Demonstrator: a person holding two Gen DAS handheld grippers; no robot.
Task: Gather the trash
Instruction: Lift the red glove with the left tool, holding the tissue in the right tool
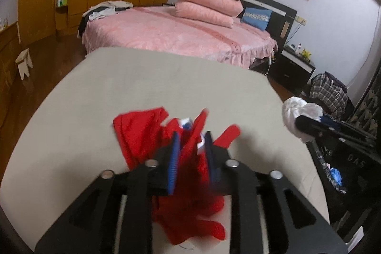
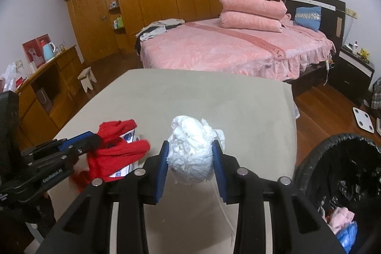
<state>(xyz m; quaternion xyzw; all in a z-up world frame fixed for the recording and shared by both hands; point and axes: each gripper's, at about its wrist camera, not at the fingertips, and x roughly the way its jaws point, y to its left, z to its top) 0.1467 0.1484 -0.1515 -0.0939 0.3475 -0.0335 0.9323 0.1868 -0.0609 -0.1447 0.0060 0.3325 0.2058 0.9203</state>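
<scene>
A crumpled red wrapper [image 1: 140, 132] with white and blue print lies in a heap on the beige table [image 1: 142, 75]. My left gripper [image 1: 191, 137] is over it. Its blue pads stand apart with loose folds of the wrapper between them and no clear squeeze. From the right wrist view, the red wrapper [image 2: 119, 151] bunches at the left gripper's [image 2: 92, 138] tips. My right gripper [image 2: 190, 145] is shut on a white crumpled paper wad [image 2: 190, 154] and holds it above the table [image 2: 214, 99]. The left wrist view shows this wad [image 1: 295, 113] at the right, by the bin.
A black-lined trash bin [image 2: 309, 158] with pink and blue scraps inside stands off the table's right edge. Beyond the table is a pink bed [image 2: 226, 51]. A small stool [image 2: 87, 80] and a wooden sideboard [image 2: 47, 77] stand to the left. A white scale [image 2: 362, 120] lies on the floor.
</scene>
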